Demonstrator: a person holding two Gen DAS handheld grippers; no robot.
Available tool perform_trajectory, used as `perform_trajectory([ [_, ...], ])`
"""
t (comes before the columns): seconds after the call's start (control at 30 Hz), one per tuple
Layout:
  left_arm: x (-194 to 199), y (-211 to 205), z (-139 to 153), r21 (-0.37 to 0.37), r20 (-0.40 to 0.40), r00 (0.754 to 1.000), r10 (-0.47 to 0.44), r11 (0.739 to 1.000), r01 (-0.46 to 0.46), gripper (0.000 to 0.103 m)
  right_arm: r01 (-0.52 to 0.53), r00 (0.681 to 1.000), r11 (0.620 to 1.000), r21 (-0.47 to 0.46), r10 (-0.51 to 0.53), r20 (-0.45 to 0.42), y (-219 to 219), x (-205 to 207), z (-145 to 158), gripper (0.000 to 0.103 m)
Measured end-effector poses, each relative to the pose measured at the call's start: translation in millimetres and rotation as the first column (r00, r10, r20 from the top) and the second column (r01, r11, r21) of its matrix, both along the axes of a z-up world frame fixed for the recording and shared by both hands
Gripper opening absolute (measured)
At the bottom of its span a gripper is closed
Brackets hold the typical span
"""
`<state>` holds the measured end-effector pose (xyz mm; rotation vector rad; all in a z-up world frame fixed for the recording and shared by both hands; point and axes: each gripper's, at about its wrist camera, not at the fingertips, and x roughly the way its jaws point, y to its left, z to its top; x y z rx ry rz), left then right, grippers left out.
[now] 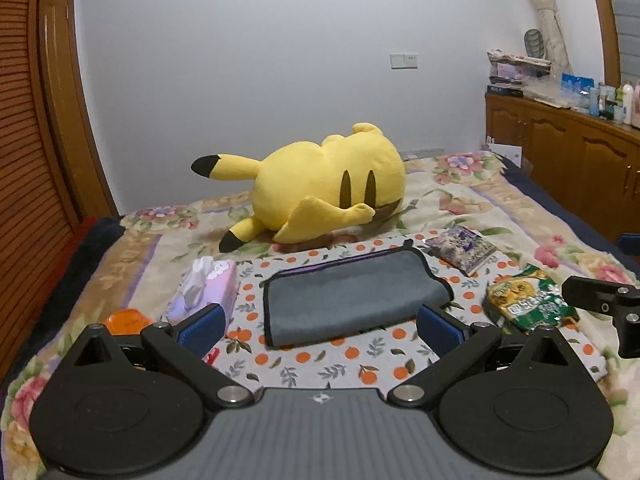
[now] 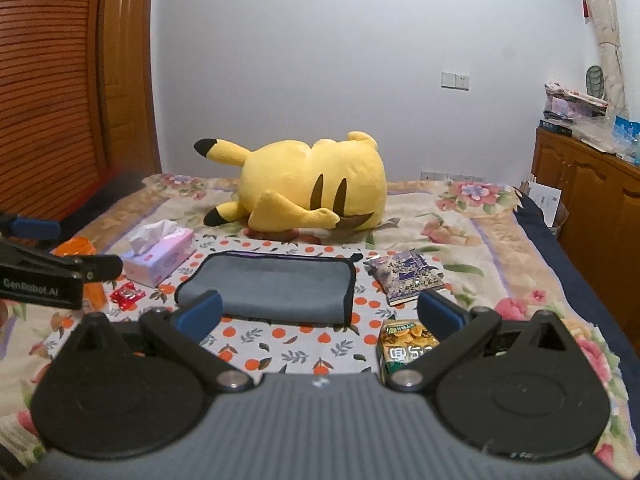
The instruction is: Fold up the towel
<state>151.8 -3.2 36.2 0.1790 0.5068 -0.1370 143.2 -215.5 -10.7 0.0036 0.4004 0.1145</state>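
A grey towel (image 1: 352, 294) with a dark edge lies folded on an orange-print cloth (image 1: 320, 360) on the bed; it also shows in the right wrist view (image 2: 276, 286). My left gripper (image 1: 320, 326) is open and empty, hovering just in front of the towel, with its blue pads (image 1: 202, 326) set wide apart. My right gripper (image 2: 320, 314) is open and empty, in front of the towel's near edge. The right gripper shows at the right edge of the left wrist view (image 1: 600, 300). The left gripper shows at the left edge of the right wrist view (image 2: 48, 268).
A yellow plush toy (image 1: 320, 188) lies behind the towel. A pink tissue box (image 1: 208, 290) sits left of it, with an orange object (image 2: 76, 248) and red candy (image 2: 126, 296) nearby. A purple packet (image 1: 462, 246) and a green snack bag (image 1: 528, 300) lie to the right. A wooden cabinet (image 1: 568, 152) stands at far right.
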Motion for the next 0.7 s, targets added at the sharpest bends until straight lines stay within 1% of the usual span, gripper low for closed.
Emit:
perform_trajectory([
  [0.27, -23, 1, -4, 0.013, 0.007, 1.0, -0.005, 1.0, 0.004, 0.103, 0.013, 1.0, 1.0, 0.005, -0.013, 0.015, -6, -19, -1, 0.103],
  [0.7, -48, 2, -13, 0.006, 0.003, 1.0, 0.003, 1.0, -0.003, 0.103, 0.018, 1.0, 1.0, 0.016, -0.018, 0.013, -16, -45, -10, 0.103],
])
